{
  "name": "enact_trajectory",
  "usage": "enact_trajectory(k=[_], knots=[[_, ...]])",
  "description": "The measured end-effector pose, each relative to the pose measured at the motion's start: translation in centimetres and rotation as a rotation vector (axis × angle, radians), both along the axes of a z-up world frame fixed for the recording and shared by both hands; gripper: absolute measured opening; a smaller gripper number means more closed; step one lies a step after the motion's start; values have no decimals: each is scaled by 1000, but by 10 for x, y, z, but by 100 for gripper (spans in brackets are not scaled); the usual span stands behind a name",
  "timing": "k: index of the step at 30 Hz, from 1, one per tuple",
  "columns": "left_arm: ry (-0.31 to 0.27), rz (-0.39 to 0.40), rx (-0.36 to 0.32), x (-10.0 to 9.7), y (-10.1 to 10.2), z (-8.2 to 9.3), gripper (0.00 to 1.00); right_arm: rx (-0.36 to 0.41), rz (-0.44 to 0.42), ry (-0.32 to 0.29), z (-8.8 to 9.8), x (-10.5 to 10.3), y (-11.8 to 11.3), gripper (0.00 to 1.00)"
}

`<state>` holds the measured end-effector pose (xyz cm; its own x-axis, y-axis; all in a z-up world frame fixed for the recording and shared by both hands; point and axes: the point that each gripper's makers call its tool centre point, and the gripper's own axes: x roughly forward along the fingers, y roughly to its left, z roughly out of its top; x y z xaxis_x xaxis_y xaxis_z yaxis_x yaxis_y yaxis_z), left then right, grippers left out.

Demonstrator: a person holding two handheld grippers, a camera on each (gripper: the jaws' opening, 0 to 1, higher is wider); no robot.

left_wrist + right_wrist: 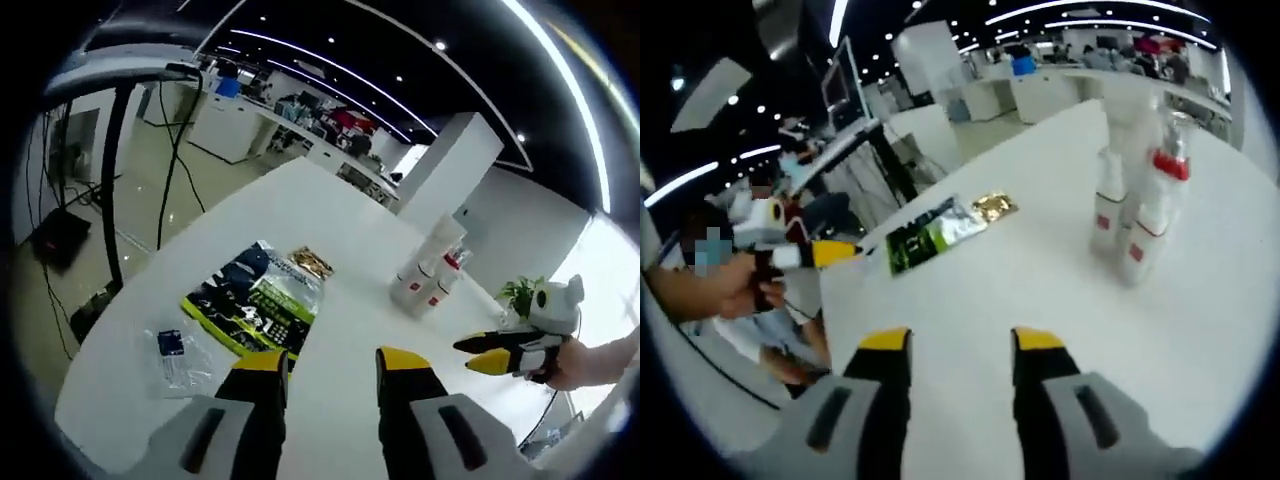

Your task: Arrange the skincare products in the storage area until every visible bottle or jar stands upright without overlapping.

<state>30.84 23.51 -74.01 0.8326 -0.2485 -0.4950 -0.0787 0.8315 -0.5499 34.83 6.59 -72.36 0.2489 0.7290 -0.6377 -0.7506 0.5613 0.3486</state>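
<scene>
1. White counter (330,300) in an open-plan office carries everything; both tongs hover above it, jaws parted, holding nothing: left tongs (330,365), right tongs (950,342).
2. Nearer lie flat green-and-black foil sachets (255,300).
3. Farther, a tight cluster of white plastic bottles with red labels (1130,215) stands upright, well apart from either tongs.
4. Risk, as I judge it: reaching into that cluster could topple neighbours, since they touch.

Left gripper (330,368) jaws apart, right gripper (960,343) jaws apart, both empty
</scene>
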Motion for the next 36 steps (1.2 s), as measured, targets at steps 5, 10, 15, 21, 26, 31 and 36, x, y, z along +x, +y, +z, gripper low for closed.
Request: enact_trajectory(k=[5,10,15,21,26,31,36], knots=[[-12,25,52,26,32,-6,37,-2,9,25,-6,3,25,38],[36,8,132,45,61,-25,42,-7,34,51,-17,3,54,38],[80,-73,236,56,73,-41,54,-5,36,90,-26,3,76,38],[61,-143,192,71,67,-46,50,2,47,105,-40,4,109,38],[59,-182,160,76,61,-49,49,21,15,122,-47,8,127,38],[63,-195,118,80,56,-48,46,31,-25,161,-58,11,135,38],[61,-222,131,81,51,-57,38,5,-37,175,-71,12,136,39]])
